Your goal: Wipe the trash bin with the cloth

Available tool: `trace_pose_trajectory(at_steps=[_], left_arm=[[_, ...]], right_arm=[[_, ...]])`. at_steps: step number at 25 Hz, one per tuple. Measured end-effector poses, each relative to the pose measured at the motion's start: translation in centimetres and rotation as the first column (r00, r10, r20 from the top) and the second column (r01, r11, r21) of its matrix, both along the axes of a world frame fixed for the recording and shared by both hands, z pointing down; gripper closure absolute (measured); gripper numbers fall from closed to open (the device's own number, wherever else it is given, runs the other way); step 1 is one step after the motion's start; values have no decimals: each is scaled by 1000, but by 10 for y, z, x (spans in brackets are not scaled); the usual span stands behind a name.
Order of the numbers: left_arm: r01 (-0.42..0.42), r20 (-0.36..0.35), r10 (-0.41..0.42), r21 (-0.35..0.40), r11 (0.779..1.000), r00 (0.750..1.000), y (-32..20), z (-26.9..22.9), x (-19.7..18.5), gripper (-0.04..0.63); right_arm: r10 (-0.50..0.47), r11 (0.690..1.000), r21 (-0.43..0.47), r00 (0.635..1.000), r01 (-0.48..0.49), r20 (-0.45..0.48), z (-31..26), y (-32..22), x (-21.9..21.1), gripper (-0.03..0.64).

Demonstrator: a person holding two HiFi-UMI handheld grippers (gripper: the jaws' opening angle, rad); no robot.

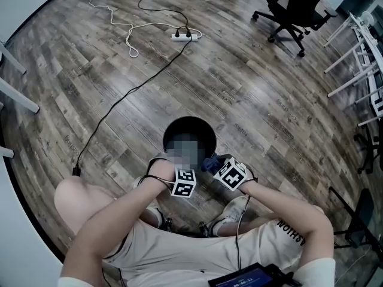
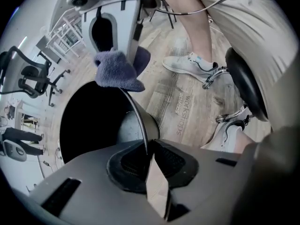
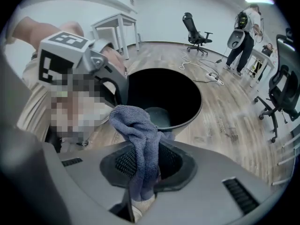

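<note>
The black round trash bin (image 1: 203, 130) stands on the wood floor right in front of my knees. My left gripper (image 2: 149, 149) points straight down at its near rim (image 2: 136, 118); the thin rim runs between the jaws and they are shut on it. My right gripper (image 3: 143, 165) is shut on a blue-grey cloth (image 3: 136, 125), which bunches up out of the jaws. It hangs just above the bin's (image 3: 164, 97) near edge, beside the left gripper. From the left gripper view the cloth (image 2: 119, 69) shows over the bin's opening. In the head view the cloth (image 1: 210, 162) sits between the two marker cubes.
A white power strip (image 1: 184, 36) with black and white cables lies on the floor beyond the bin. A black office chair (image 1: 296, 5) and white table frames (image 1: 359, 52) stand at the far right. My shoes (image 2: 190, 64) rest beside the bin. A person (image 3: 243, 32) stands far off.
</note>
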State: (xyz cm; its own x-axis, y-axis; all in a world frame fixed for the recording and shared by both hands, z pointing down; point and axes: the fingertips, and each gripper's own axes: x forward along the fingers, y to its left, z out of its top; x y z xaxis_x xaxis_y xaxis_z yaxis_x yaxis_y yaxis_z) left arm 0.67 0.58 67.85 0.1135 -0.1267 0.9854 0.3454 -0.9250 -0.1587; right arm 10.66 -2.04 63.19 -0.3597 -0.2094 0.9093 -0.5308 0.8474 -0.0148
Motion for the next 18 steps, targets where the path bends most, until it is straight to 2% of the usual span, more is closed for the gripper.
trace_pose_trajectory(at_steps=[7, 14, 18], left_arm=[[-15, -40, 15, 1, 1000, 999, 1, 0, 11, 552], [10, -55, -10, -7, 1000, 998, 0, -1, 14, 552], [17, -64, -17, -15, 1000, 998, 1, -2, 17, 554]], right_arm=[[-29, 997, 67, 999, 32, -42, 38, -17, -1, 549], [-43, 996, 71, 995, 50, -91, 108, -21, -3, 549], [-12, 997, 76, 991, 22, -130, 154, -21, -2, 549]])
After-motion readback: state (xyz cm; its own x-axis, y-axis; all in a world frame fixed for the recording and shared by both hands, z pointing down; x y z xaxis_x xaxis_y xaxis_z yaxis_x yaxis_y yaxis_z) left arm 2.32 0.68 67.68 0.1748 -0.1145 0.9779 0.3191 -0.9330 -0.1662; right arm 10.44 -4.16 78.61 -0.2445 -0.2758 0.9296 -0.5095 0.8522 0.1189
